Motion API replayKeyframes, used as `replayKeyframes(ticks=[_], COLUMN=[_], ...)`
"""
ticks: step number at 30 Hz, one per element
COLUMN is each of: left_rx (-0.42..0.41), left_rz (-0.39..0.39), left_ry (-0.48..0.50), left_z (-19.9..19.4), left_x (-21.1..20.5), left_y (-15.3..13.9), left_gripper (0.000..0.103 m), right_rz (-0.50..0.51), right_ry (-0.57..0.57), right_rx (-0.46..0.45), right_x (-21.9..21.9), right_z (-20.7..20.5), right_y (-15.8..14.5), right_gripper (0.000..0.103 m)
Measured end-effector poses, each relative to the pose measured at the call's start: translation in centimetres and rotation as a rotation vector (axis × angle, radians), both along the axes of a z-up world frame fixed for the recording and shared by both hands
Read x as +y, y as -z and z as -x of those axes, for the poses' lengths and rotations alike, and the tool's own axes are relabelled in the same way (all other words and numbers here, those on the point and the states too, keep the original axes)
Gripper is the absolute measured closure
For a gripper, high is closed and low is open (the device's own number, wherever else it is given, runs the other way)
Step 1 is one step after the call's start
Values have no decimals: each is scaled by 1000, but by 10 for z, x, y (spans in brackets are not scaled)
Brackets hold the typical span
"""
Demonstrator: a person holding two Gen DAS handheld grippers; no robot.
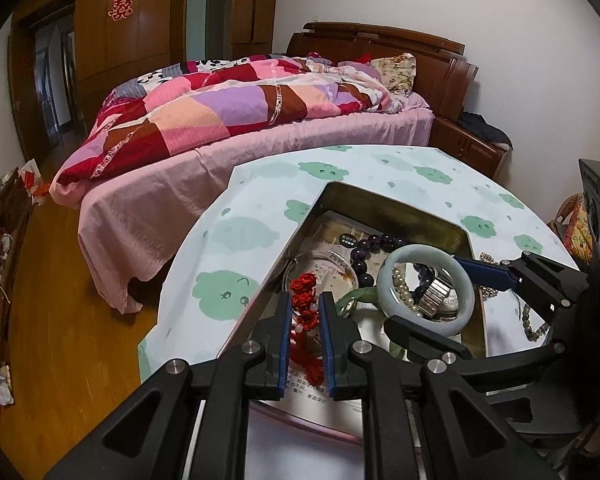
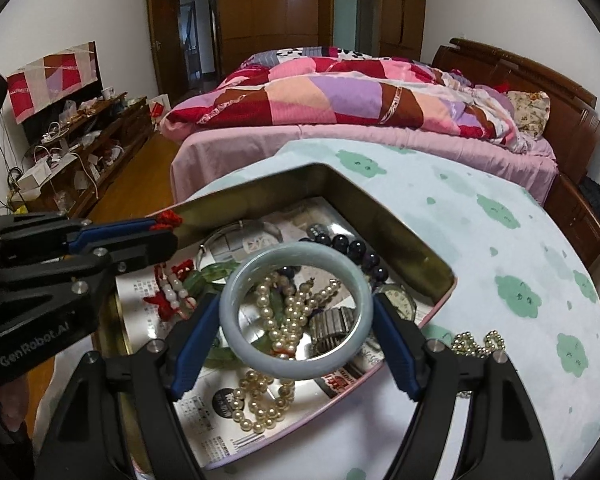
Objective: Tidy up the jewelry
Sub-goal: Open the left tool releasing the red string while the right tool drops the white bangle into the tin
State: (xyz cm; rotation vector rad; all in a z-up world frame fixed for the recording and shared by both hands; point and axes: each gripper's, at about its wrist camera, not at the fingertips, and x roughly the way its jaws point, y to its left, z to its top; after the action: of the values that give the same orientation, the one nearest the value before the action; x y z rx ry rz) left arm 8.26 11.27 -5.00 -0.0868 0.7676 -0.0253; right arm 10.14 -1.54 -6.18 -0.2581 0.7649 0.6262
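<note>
Both grippers hang over an open metal tin (image 2: pixel 416 256) that sits on a round table (image 2: pixel 500 248) covered with a pale cloth printed with green clouds. The left gripper (image 1: pixel 305 312) has its jaws nearly closed, pinching a red knotted cord ornament (image 1: pixel 306 304) with pale beads between its blue pads; the cord hangs down into the tin's 7 o'clock corner as the left wrist view shows it. The right gripper (image 2: pixel 296 322) stands wide, its blue pads pressed on either side of a pale jade bangle (image 2: pixel 260 354), which it holds above the tin's middle. Under the bangle lie a pearl necklace (image 2: pixel 260 400), a metal watch band (image 2: pixel 334 326), and dark purple beads (image 2: pixel 358 250) toward 1 o'clock. Outside the tin, at 4 o'clock, small gold beads (image 2: pixel 476 342) rest on the cloth.
</note>
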Motion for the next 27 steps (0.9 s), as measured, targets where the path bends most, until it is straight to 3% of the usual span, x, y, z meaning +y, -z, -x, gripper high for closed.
replayKeyframes(ticks=[2, 7, 23, 27], left_rx=[-1, -57, -50, -47], left_rz=[-5, -9, -39, -49], left_ry=[-7, -18, -58, -70], left_z=[0, 8, 9, 9], left_x=[0, 0, 3, 1], left_y=[-1, -12, -12, -11], left_gripper=[83, 46, 43, 33], right_rz=[-6, -16, -23, -34], right_ry=[-1, 6, 18, 20], right_rx=[2, -15, -26, -32], right_x=[-1, -3, -6, -10], right_z=[1, 3, 7, 9], right_y=[-1, -5, -7, -11], right_gripper=[23, 16, 14, 14])
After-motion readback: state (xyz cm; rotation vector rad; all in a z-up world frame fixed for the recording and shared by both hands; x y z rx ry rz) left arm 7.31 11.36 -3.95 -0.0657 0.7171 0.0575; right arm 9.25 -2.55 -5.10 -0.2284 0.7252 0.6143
